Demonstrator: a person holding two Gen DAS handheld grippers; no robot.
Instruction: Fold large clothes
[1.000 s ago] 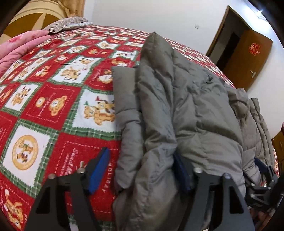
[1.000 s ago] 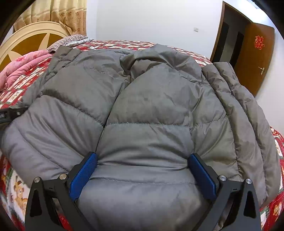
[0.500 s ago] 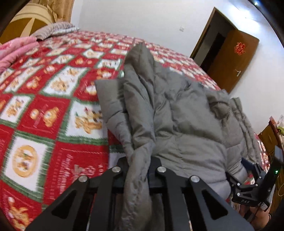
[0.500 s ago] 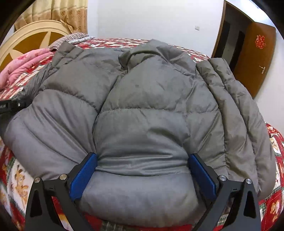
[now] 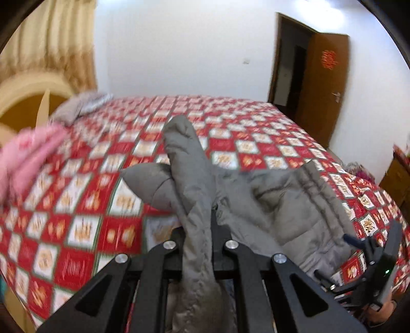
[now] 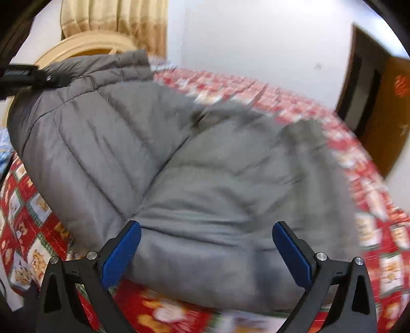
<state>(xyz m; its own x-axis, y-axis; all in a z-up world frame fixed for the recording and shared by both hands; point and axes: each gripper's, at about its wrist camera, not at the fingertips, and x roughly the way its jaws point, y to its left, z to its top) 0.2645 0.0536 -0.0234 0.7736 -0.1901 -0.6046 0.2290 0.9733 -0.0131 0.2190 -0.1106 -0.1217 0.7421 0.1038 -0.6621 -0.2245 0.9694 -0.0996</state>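
Jacket (image 5: pixel 282 205) edge pinched in closed left tool (image 5: pixel 202 238); right tool (image 6: pixel 205 246) open, holding nothing. Fold step: next, carry edge across.

The jacket (image 6: pixel 194 158) was grey quilted cloth, puffy, with a soft matt sheen. The bedspread (image 5: pixel 84 205) was printed cloth in red, white and green squares. The right gripper (image 6: pixel 206 253) had matt black arms, silvery metal screws and blue textured pads (image 6: pixel 120 256). The door (image 5: pixel 323 84) looked like brown varnished wood, the curtain (image 6: pixel 115 18) pale gold cloth.
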